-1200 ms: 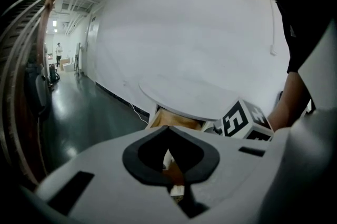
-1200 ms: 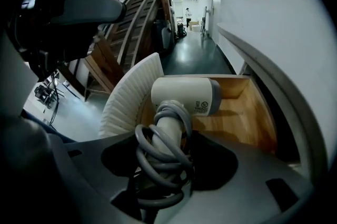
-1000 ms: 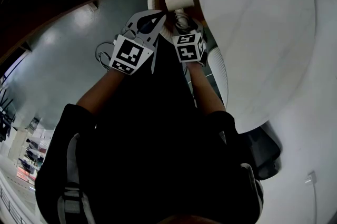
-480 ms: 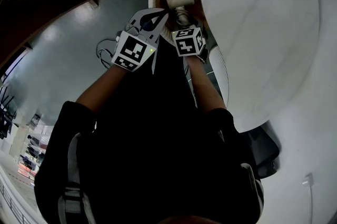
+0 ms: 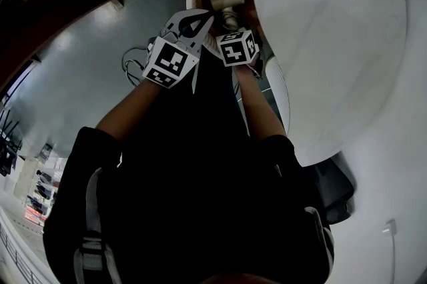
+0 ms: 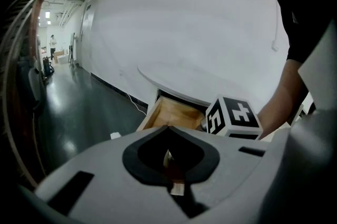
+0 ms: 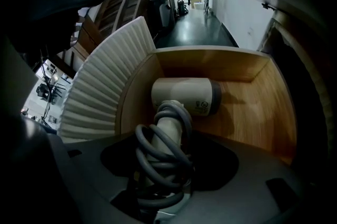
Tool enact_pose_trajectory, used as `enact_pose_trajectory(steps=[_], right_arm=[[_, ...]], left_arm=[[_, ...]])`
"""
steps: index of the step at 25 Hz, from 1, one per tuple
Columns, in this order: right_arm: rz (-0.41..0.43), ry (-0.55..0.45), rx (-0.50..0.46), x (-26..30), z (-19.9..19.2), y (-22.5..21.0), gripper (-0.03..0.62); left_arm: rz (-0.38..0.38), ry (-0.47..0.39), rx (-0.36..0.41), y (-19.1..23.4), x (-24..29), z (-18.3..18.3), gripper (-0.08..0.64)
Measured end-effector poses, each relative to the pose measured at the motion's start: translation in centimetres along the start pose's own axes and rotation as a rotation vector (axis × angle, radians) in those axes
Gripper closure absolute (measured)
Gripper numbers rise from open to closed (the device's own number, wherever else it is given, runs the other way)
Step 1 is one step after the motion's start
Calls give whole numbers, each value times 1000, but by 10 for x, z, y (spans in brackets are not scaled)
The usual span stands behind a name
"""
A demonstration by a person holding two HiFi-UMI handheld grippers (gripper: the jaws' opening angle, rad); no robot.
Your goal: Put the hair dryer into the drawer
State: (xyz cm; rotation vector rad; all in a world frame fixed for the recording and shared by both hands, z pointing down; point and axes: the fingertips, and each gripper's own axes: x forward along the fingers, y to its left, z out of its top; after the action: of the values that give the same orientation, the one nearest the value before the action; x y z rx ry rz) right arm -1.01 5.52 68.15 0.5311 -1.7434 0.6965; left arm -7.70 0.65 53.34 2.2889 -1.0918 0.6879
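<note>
The right gripper (image 7: 163,157) pinches the hair dryer (image 7: 185,95) by its handle, with the grey cord (image 7: 158,165) coiled round it. The barrel lies sideways, low inside the open wooden drawer (image 7: 255,110). A ribbed white panel (image 7: 100,91) flanks the drawer, and the round white worktop (image 5: 327,43) overhangs it. The left gripper (image 6: 168,150), pressed together, hovers beside.

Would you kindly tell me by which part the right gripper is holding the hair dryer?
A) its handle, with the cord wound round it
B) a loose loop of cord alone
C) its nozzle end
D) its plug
A: the right gripper view shows the right gripper closed on the handle of the hair dryer, with the grey cord coiled round that handle and the barrel over the open wooden drawer.
</note>
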Motion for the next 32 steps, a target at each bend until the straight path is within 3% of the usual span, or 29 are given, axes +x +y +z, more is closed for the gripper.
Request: enact_pose_trajectory(steps=[13, 19, 32], right_arm=[[13, 63, -18, 6, -1, 1, 304], [46, 14, 6, 3, 5, 9, 264], [-86, -188, -95, -61, 27, 18, 262]], left_arm=[[-3, -17, 2, 4, -3, 4, 552], [-5, -20, 14, 4, -7, 4, 552], [9, -76, 72, -14, -32, 27, 552]])
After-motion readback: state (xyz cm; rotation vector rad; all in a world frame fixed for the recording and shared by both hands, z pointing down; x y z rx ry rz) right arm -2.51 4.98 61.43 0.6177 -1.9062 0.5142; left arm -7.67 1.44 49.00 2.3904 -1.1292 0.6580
